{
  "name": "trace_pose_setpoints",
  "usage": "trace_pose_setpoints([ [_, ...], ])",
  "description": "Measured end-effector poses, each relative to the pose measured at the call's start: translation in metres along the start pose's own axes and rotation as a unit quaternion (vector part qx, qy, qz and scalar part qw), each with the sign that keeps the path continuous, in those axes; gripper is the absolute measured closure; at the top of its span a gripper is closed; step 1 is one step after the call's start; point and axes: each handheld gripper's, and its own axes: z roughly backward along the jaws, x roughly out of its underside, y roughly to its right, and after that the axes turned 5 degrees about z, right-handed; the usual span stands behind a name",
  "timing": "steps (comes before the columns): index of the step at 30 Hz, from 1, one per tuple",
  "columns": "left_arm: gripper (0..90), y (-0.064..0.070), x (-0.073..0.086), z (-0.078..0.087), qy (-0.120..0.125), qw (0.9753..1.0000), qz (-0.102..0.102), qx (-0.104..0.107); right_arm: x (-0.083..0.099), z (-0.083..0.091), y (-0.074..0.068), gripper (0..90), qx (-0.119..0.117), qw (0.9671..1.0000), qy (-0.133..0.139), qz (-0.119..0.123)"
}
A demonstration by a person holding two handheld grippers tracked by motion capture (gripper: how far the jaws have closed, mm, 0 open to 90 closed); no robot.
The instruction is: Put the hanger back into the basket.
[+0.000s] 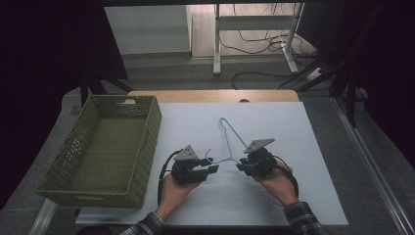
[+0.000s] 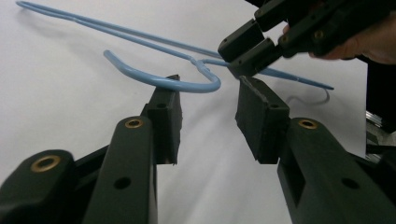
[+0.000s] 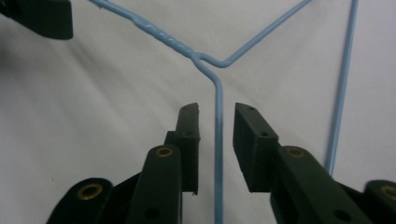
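- Right claw (image 3: pixel 217 114) jaws parted, hanger (image 3: pixel 218 154) wire running between them, not pinched yet.
- Left claw (image 2: pixel 208 100) open too, hanger's hook curve just past its tips.
- Basket (image 1: pixel 147 142) way off beyond the left claw, on the table (image 1: pixel 293 147).

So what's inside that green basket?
Nothing that I can see: the green basket shows a bare woven floor in the high view. Its near wall hides a strip of the floor right behind it, so something small and flat could lie there unseen.
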Motion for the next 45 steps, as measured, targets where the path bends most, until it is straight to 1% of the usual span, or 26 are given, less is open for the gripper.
trace_pose_setpoints([
  [4, 58.2, 0.001, -0.003, 0.001, 0.0, 1.0, -0.002, 0.002, -0.005, -0.005, -0.011, 68.1, 0.039, 0.9988, -0.017, 0.025],
  [6, 57.7, 0.002, -0.004, 0.001, 0.001, 1.0, -0.004, 0.003, -0.006, -0.009, -0.014, 68.4, 0.056, 0.9972, -0.033, 0.036],
  [8, 57.3, 0.003, -0.005, 0.0, 0.001, 1.0, -0.006, 0.004, -0.006, -0.013, -0.017, 72.0, 0.075, 0.9949, -0.049, 0.047],
  [11, 56.7, 0.005, -0.007, 0.0, -0.001, 0.9999, -0.008, 0.006, -0.005, -0.014, -0.019, 85.3, 0.085, 0.9934, -0.057, 0.051],
  [12, 56.1, 0.005, -0.008, 0.0, -0.002, 0.9999, -0.01, 0.005, -0.005, -0.013, -0.019, 86.1, 0.086, 0.9935, -0.057, 0.048],
  [13, 55.7, 0.006, -0.008, 0.0, -0.001, 0.9999, -0.012, 0.005, -0.005, -0.012, -0.017, 86.6, 0.083, 0.9943, -0.054, 0.041],
  [15, 53.1, 0.007, -0.009, 0.002, -0.002, 0.9999, -0.015, 0.004, -0.005, -0.008, -0.014, 86.9, 0.08, 0.9952, -0.044, 0.036],
  [18, 46.2, 0.009, -0.012, 0.005, -0.005, 0.9997, -0.024, -0.002, -0.007, 0.003, -0.007, 87.1, 0.058, 0.9982, -0.011, 0.002],
  [19, 43.4, 0.01, -0.013, 0.006, -0.006, 0.9996, -0.028, -0.005, -0.008, 0.009, -0.004, 87.2, 0.048, 0.9988, 0.001, -0.01],
  [20, 40.9, 0.01, -0.014, 0.008, -0.009, 0.9993, -0.033, -0.011, -0.008, 0.013, -0.002, 87.2, 0.042, 0.999, 0.007, -0.016],
  [22, 35.2, 0.011, -0.017, 0.012, -0.012, 0.9986, -0.047, -0.022, -0.009, 0.022, 0.0, 87.2, 0.034, 0.9989, 0.022, -0.022],
  [23, 32.6, 0.011, -0.018, 0.014, -0.012, 0.9983, -0.051, -0.026, -0.01, 0.027, 0.002, 87.2, 0.025, 0.9988, 0.031, -0.028],
  [25, 27.3, 0.011, -0.022, 0.018, -0.022, 0.9979, -0.057, -0.022, -0.011, 0.034, 0.003, 87.2, 0.014, 0.9988, 0.037, -0.03],
  [26, 25.4, 0.011, -0.025, 0.02, -0.031, 0.9975, -0.06, -0.023, -0.012, 0.038, 0.003, 87.2, 0.005, 0.9987, 0.039, -0.033],
  [27, 22.2, 0.012, -0.027, 0.021, -0.041, 0.9969, -0.065, -0.015, -0.013, 0.042, 0.004, 87.2, -0.007, 0.9985, 0.042, -0.035],
  [28, 20.2, 0.013, -0.03, 0.023, -0.047, 0.9961, -0.074, -0.015, -0.013, 0.045, 0.003, 87.2, -0.014, 0.9982, 0.045, -0.038],
  [30, 20.6, 0.016, -0.036, 0.027, -0.05, 0.9948, -0.088, -0.017, -0.015, 0.051, 0.003, 87.2, -0.029, 0.9977, 0.047, -0.04],
  [31, 20.8, 0.017, -0.038, 0.028, -0.05, 0.9947, -0.089, -0.016, -0.016, 0.054, 0.003, 87.1, -0.036, 0.9974, 0.049, -0.038],
  [33, 21.8, 0.019, -0.043, 0.03, -0.047, 0.9944, -0.094, -0.011, -0.017, 0.058, 0.001, 87.1, -0.046, 0.9969, 0.05, -0.038],
  [34, 23.0, 0.02, -0.045, 0.031, -0.047, 0.9941, -0.098, -0.006, -0.017, 0.06, 0.0, 87.1, -0.05, 0.9967, 0.051, -0.039],
  [37, 29.4, 0.027, -0.051, 0.033, -0.027, 0.9942, -0.103, 0.014, -0.017, 0.062, -0.003, 87.1, -0.06, 0.9963, 0.048, -0.038],
  [38, 33.0, 0.027, -0.051, 0.033, -0.027, 0.9942, -0.103, 0.014, -0.017, 0.062, -0.003, 87.1, -0.06, 0.9963, 0.048, -0.038],
  [39, 36.0, 0.034, -0.055, 0.031, -0.013, 0.9938, -0.108, 0.023, -0.017, 0.06, -0.005, 87.1, -0.067, 0.9958, 0.048, -0.04],
  [42, 45.9, 0.044, -0.061, 0.025, -0.002, 0.9916, -0.128, 0.022, -0.018, 0.056, -0.01, 87.1, -0.077, 0.9953, 0.045, -0.037],
  [43, 50.5, 0.046, -0.063, 0.023, 0.001, 0.9908, -0.134, 0.02, -0.019, 0.054, -0.011, 87.1, -0.082, 0.995, 0.044, -0.035],
  [45, 58.9, 0.05, -0.066, 0.019, -0.002, 0.9893, -0.145, 0.016, -0.02, 0.051, -0.014, 87.0, -0.086, 0.9949, 0.042, -0.031],
])
